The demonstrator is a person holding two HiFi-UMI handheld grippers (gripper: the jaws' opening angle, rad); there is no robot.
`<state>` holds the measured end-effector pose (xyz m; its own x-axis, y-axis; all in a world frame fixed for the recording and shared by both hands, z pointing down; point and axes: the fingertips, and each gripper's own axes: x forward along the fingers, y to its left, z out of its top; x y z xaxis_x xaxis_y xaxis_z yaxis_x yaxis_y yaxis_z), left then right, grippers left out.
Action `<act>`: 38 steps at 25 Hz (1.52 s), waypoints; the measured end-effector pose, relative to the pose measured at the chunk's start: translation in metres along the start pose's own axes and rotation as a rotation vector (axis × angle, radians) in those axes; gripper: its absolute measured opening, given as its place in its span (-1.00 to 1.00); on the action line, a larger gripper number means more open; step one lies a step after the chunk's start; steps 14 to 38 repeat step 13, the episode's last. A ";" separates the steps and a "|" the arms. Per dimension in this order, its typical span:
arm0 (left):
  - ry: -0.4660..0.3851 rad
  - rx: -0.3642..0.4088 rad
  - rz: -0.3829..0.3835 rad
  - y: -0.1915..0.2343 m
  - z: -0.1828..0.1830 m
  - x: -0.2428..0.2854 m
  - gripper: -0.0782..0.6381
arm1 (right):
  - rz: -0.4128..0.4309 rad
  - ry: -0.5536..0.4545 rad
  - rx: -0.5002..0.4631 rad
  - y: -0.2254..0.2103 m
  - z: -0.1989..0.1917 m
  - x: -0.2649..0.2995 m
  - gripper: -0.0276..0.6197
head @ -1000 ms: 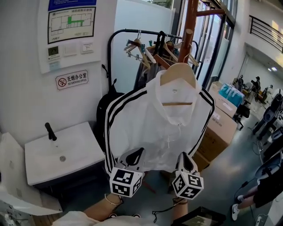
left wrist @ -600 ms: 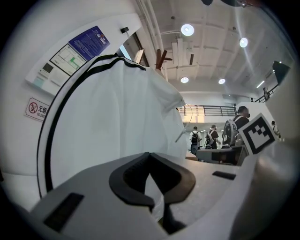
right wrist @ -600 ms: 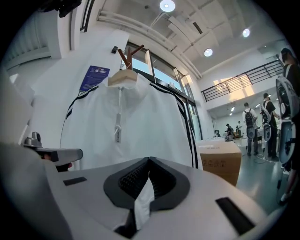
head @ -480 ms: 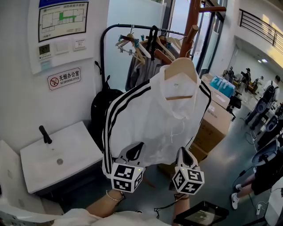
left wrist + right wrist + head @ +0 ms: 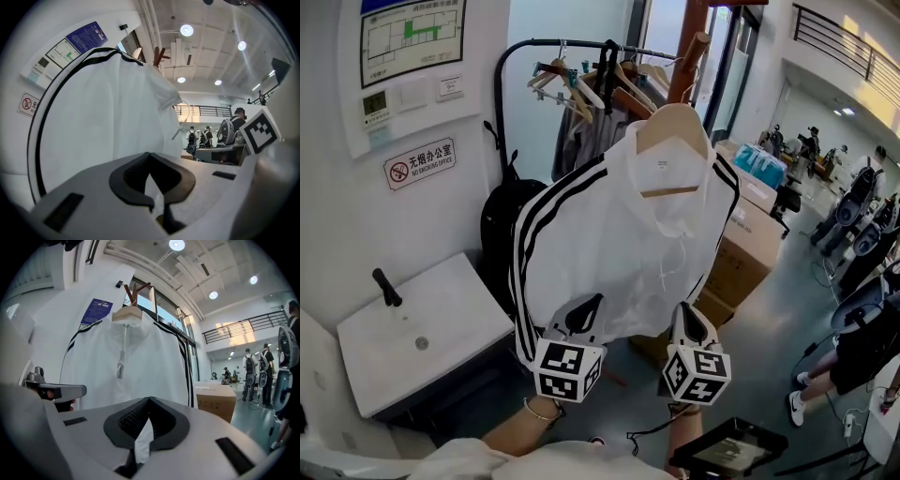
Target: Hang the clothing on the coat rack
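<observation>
A white jacket (image 5: 619, 244) with black sleeve stripes hangs on a wooden hanger (image 5: 675, 131) right in front of the wooden coat rack (image 5: 686, 61). The hanger's hook is hidden against the rack's pegs, so I cannot tell whether it rests on one. My left gripper (image 5: 586, 312) is shut on the jacket's lower hem at the left. My right gripper (image 5: 684, 316) is shut on the hem at the right. White cloth shows pinched in the left gripper (image 5: 152, 187) and in the right gripper (image 5: 145, 425). Above the right one rise the jacket front (image 5: 140, 362) and the hanger (image 5: 127, 314).
A black clothes rail (image 5: 572, 56) with several hangers stands behind the jacket, a black backpack (image 5: 499, 225) below it. A white sink (image 5: 412, 337) sits at the left wall. Cardboard boxes (image 5: 755, 253) stand at the right, with people beyond. A dark device (image 5: 731, 452) lies low right.
The head view has swung a little, so the wall sign and sink sit further left. The jacket stays at the rack and both grippers keep their hold on the hem.
</observation>
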<state>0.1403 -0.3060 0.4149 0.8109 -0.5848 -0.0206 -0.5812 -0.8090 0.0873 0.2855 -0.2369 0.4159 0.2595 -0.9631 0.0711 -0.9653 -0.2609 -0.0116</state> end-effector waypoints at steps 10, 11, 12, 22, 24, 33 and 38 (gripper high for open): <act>0.008 0.007 0.000 -0.003 -0.003 0.002 -0.76 | -0.002 0.003 0.001 -0.003 -0.003 -0.001 -0.85; 0.009 0.008 0.000 -0.003 -0.004 0.002 -0.76 | -0.002 0.002 0.000 -0.003 -0.003 -0.001 -0.85; 0.011 0.008 -0.001 -0.003 -0.004 0.002 -0.76 | -0.001 0.002 -0.001 -0.003 -0.003 -0.002 -0.85; 0.012 0.008 -0.001 -0.003 -0.005 0.001 -0.76 | -0.001 0.001 -0.003 -0.002 -0.003 -0.002 -0.85; 0.012 0.008 -0.001 -0.003 -0.005 0.001 -0.76 | -0.001 0.001 -0.003 -0.002 -0.003 -0.002 -0.85; 0.012 0.008 -0.001 -0.003 -0.005 0.001 -0.76 | -0.001 0.001 -0.003 -0.002 -0.003 -0.002 -0.85; 0.012 0.008 -0.001 -0.003 -0.005 0.001 -0.76 | -0.001 0.001 -0.003 -0.002 -0.003 -0.002 -0.85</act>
